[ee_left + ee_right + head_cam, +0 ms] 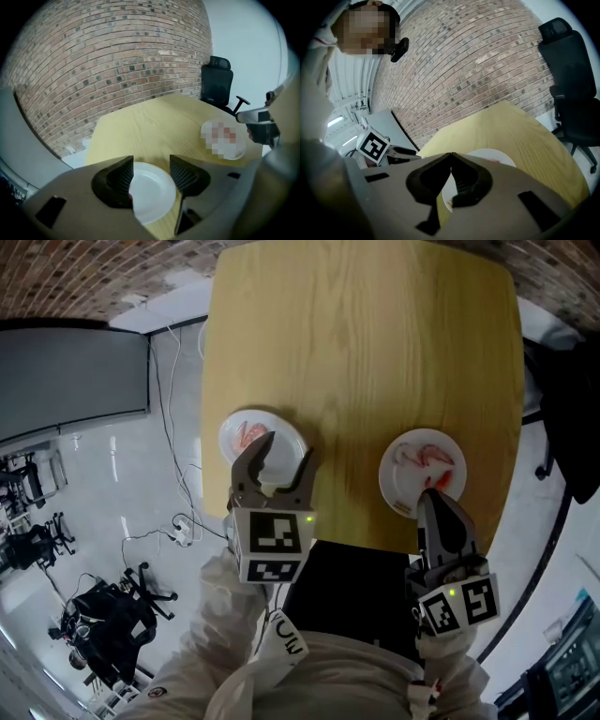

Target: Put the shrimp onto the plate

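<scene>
left gripper open over one shrimp, right gripper closed at the other plate

two white plates sit on the table (pixel 366 343) near the person's edge, well apart. the left plate (pixel 286 439) carries the left shrimp (pixel 248 435) on its far-left part. the right plate (pixel 398 486) carries the right shrimp (pixel 429 458) across its middle, with a red end just beside the right gripper's tip.

the left gripper (pixel 280 465) hangs over the near rim of the left plate, fingers wide apart and holding nothing. its own view shows bare white plate between them and only a sliver of red by the left finger. the right gripper (pixel 433 498) has its fingers pressed together at the tips over the near rim of the right plate. nothing shows clamped there in its own view. whether the tip touches the red end i cannot tell.

my reading: a pick of the left shrimp is being set up, probably to carry it to the right plate, though which plate is the goal is a guess. the next move calls for shifting the left gripper left and forward until the shrimp lies between the fingers, then lowering and closing gently.

both shrimp look thin and curled, pink-red with pale streaks, lying flat. they are likely slight and slippery, so a low grip close to the plate seems needed.
</scene>
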{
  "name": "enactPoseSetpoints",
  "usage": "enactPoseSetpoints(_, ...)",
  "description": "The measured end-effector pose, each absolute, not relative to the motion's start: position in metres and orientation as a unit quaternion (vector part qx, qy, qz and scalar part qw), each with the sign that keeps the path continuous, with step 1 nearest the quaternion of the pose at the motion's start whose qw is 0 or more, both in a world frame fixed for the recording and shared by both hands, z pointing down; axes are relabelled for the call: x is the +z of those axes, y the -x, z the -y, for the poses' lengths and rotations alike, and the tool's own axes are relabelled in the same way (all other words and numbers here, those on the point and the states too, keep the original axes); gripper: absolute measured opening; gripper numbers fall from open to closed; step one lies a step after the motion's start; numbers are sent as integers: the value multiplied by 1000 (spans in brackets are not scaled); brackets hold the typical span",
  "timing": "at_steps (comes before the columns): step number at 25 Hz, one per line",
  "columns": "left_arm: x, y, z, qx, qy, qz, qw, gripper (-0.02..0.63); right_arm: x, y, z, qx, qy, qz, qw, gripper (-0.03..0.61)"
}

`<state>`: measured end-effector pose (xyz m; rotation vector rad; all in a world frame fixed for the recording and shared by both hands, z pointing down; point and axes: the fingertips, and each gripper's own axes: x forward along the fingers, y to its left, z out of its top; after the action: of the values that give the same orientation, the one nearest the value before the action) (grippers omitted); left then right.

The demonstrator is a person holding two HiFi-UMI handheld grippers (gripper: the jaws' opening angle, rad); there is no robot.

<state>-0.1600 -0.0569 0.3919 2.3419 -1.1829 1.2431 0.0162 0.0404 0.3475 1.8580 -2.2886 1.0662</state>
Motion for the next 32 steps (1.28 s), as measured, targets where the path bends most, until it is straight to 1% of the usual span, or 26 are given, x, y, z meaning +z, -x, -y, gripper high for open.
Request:
enactPoseSetpoints(11,401,216,77,426,-788,423,137,245,350,26,-17,344,-578,739,16,25)
enactPoseSetpoints(27,435,230,81,452,-801,345,186,244,364,51,6,354,-584,731,25,25)
enactPoseSetpoints(32,438,230,82,456,-805,322,202,230,365,54,13,355,-586,728,21,25)
